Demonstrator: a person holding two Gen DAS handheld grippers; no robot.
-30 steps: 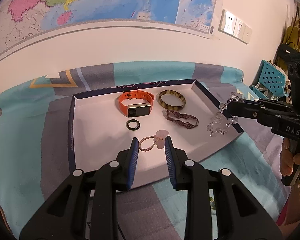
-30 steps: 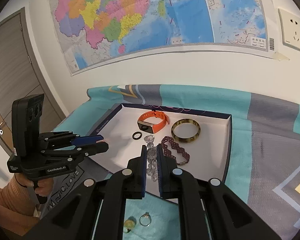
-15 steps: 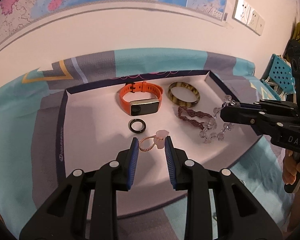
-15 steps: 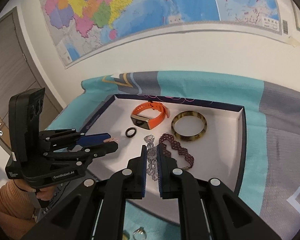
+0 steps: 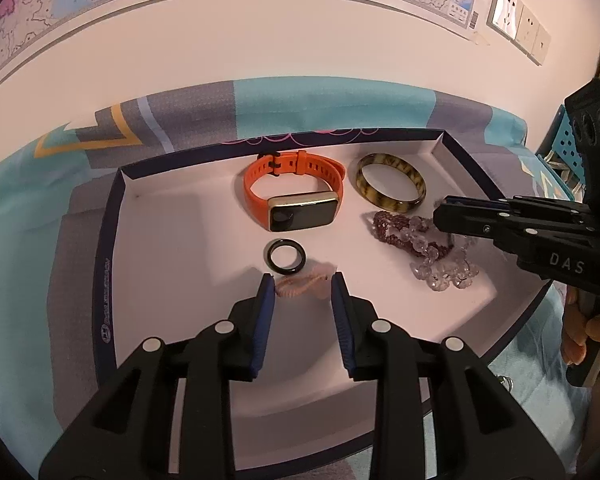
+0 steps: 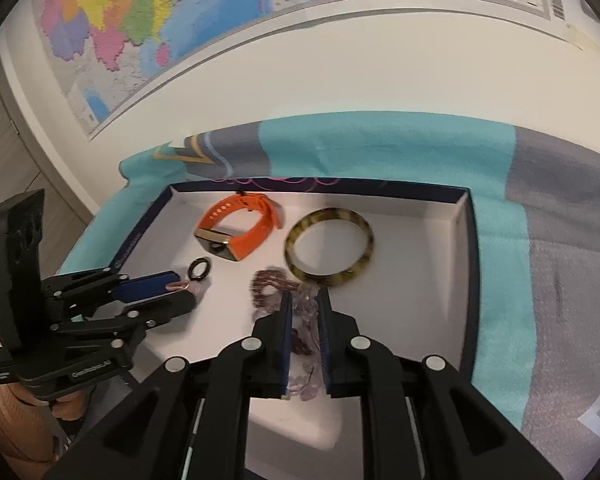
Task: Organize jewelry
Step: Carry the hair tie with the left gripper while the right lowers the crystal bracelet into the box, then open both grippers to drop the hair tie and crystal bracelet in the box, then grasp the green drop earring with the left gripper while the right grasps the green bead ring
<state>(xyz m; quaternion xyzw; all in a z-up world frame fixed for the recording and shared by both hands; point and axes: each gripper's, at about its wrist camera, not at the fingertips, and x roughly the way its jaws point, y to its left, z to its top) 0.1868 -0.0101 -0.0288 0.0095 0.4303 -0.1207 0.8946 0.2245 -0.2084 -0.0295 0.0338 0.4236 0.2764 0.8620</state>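
Note:
A white tray with a dark rim (image 5: 108,240) (image 6: 470,248) holds an orange smart band (image 5: 296,196) (image 6: 240,232), a mottled bangle (image 5: 392,186) (image 6: 330,248), a dark red beaded bracelet (image 5: 396,232) (image 6: 266,284), a black ring (image 5: 286,256) (image 6: 199,269) and a pink bracelet (image 5: 304,282). My left gripper (image 5: 303,280) is open, its tips astride the pink bracelet. My right gripper (image 6: 304,300) (image 5: 440,214) has its jaws slightly apart around a clear crystal bead bracelet (image 5: 444,268) (image 6: 306,312), which lies on the tray over the red bracelet.
The tray sits on a teal and grey patterned cloth (image 5: 320,108) (image 6: 540,200) against a white wall with a map (image 6: 140,12). Wall sockets (image 5: 516,26) are at the upper right. A small ring (image 5: 506,382) lies on the cloth beside the tray's near right corner.
My right gripper has moved over the tray and lowered the crystal bracelet onto it, and its jaws have parted slightly. My left gripper has moved forward around the pink bracelet.

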